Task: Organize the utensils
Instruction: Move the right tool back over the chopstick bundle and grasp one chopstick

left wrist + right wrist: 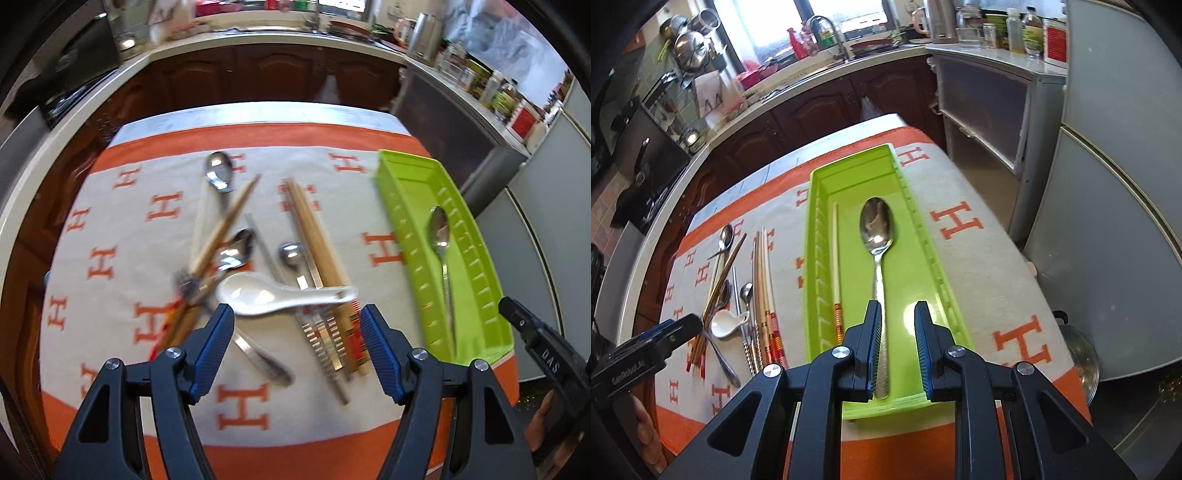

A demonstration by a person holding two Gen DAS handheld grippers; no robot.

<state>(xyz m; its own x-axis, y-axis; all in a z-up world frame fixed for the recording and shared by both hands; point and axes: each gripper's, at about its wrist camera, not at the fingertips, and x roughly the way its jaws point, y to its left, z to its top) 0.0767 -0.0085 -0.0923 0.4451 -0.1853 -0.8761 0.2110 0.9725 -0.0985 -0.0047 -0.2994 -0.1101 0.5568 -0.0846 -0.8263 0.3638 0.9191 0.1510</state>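
Observation:
A green utensil tray (929, 254) (406, 184) lies on the right of the cloth. In it lie a steel spoon (877, 229) (439, 236) and one chopstick (835, 258). My right gripper (897, 321) is open and empty above the spoon's handle. My left gripper (297, 325) is open and empty, hovering over a pile of loose utensils: a white ceramic spoon (266, 295) (726, 323), steel spoons (219, 171), wooden chopsticks (317, 240) and metal chopsticks (325, 336).
An orange and cream cloth with H marks (110, 229) covers the table. Kitchen counters and brown cabinets (258, 77) stand behind. A grey fridge (1108, 221) stands to the right. A steel pot lid (1082, 354) sits below the table's right edge.

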